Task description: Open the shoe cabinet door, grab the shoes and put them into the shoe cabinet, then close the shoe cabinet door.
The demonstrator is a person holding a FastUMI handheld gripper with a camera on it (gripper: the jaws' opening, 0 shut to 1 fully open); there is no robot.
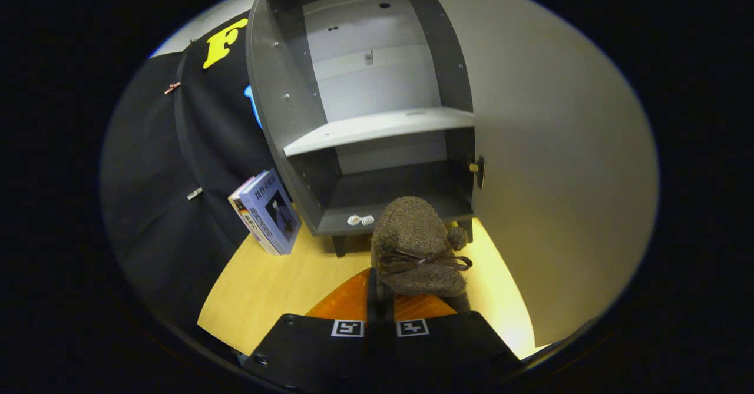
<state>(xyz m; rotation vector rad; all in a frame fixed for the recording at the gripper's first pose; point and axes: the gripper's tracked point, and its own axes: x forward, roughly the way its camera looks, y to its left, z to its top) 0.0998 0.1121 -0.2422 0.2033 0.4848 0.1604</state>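
One brown, fuzzy fabric shoe with a dark ribbon bow is pinched at its heel end between the two fingers of the gripper, which are pressed nearly together on it. The shoe's toe points ahead of the fingers toward the lower compartment of the dark grey shoe cabinet. The grip appears narrow; a judgement: the shoe could rotate or slip if swung quickly. The toe could also strike the bottom panel's front edge if kept low. Beyond, the pale shelf divides the cabinet. The pale cabinet door stands open to the right. Blue-covered books lean beside the cabinet on the yellow wooden floor.
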